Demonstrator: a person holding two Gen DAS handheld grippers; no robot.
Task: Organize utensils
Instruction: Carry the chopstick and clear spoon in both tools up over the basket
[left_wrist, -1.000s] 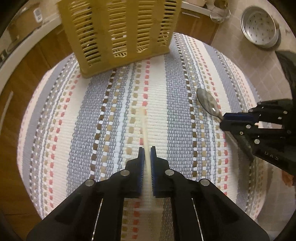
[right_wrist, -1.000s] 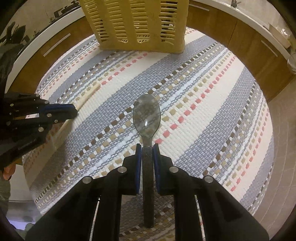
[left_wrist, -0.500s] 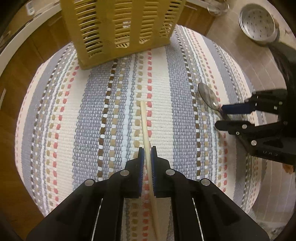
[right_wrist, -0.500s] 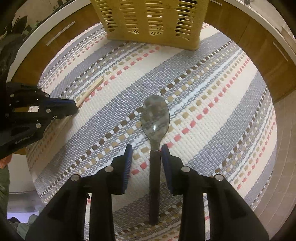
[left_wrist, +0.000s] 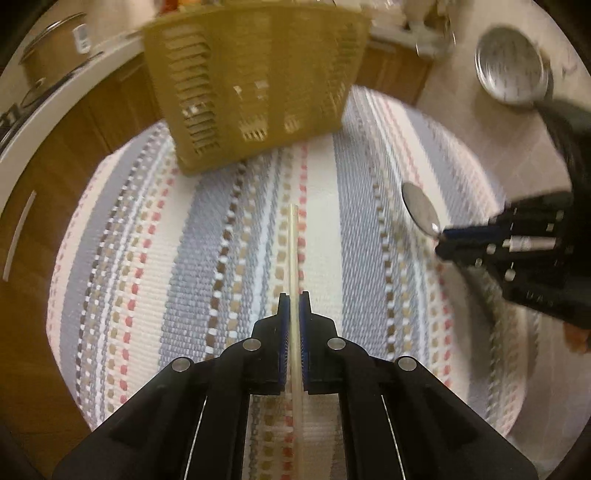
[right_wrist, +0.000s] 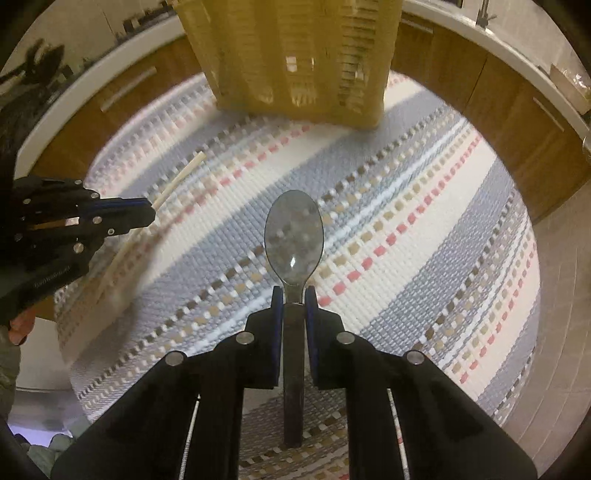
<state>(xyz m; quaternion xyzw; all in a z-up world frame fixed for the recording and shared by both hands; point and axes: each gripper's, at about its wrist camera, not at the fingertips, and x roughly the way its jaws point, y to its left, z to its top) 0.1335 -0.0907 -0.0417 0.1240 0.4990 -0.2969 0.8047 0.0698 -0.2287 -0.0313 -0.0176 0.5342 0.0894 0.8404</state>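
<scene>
- The left gripper (left_wrist: 294, 297) was pressed together on a pale chopstick (left_wrist: 293, 251), with both blue pads (left_wrist: 282, 325) against its sides.
- The chopstick ran straight between the fingers; its far end pointed toward the basket and its near end passed back under the gripper body.
- In the right wrist view the same chopstick (right_wrist: 177, 181) stood out from the left gripper (right_wrist: 149, 212) toward the far side, above the mat. This part of the picture was blurred.
- The right gripper (right_wrist: 294, 295) was pinching a metal spoon (right_wrist: 294, 236) at the neck, just behind the bowl. The dark handle went back between the fingers toward the camera.
- The bowl of the spoon faced up and pointed to the far side, toward the basket.
- In the left wrist view the spoon (left_wrist: 421, 212) and the right gripper (left_wrist: 441, 240) were at the right side, well apart from the chopstick.
- Under both tools lay a woven striped mat (right_wrist: 424, 221) with grey, cream, red and brown bands.
- A yellow slotted basket (left_wrist: 255, 85) stood upright on the far edge of the mat, the same basket (right_wrist: 295, 55) seen far ahead of the spoon.
- I could not tell what was inside it, because of the blur.
- Far right, beyond the mat, a round metal pan (left_wrist: 511, 62) was on the tiled floor.
- Wooden cabinet fronts (right_wrist: 517, 92) stood behind the mat.
</scene>
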